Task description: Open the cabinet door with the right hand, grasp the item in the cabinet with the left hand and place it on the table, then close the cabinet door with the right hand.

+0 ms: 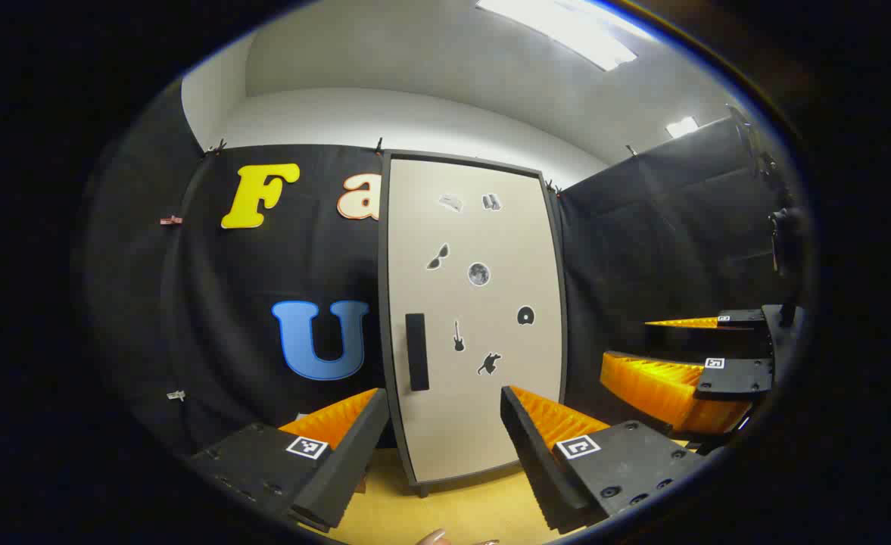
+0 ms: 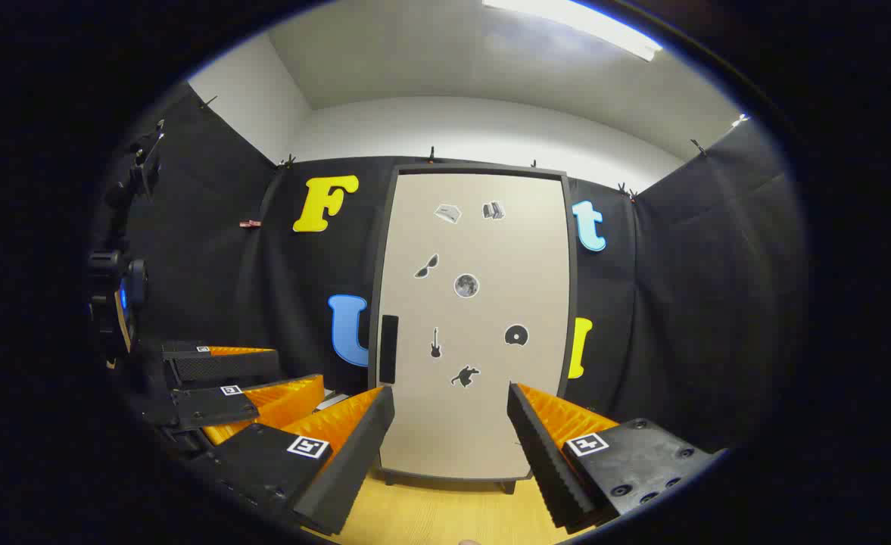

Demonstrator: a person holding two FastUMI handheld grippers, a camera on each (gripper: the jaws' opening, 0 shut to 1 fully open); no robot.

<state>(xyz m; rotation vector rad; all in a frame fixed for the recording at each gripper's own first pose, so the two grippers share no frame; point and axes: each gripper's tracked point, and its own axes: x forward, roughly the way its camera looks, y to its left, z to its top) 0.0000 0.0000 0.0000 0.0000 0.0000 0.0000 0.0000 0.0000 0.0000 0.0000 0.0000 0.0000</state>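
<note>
A tall beige cabinet [image 1: 483, 318] with a dark frame stands on the wooden table [image 1: 445, 515], door closed. Small stickers dot the door, and a black bar handle [image 1: 416, 352] sits at its left edge. My left gripper [image 1: 445, 435] faces the door from a short distance, open, nothing between its fingers. In the right gripper view the same cabinet [image 2: 483, 325] and its handle [image 2: 388, 349] stand straight ahead. My right gripper [image 2: 451, 428] is open and holds nothing. The right gripper [image 1: 706, 356] shows to the right in the left gripper view. The cabinet's contents are hidden.
Black cloth walls [image 2: 702, 303] close in the booth behind and beside the cabinet. The left gripper [image 2: 225, 386] sits low at the left of the right gripper view. A dark stand with a device [image 2: 116, 295] rises at the far left.
</note>
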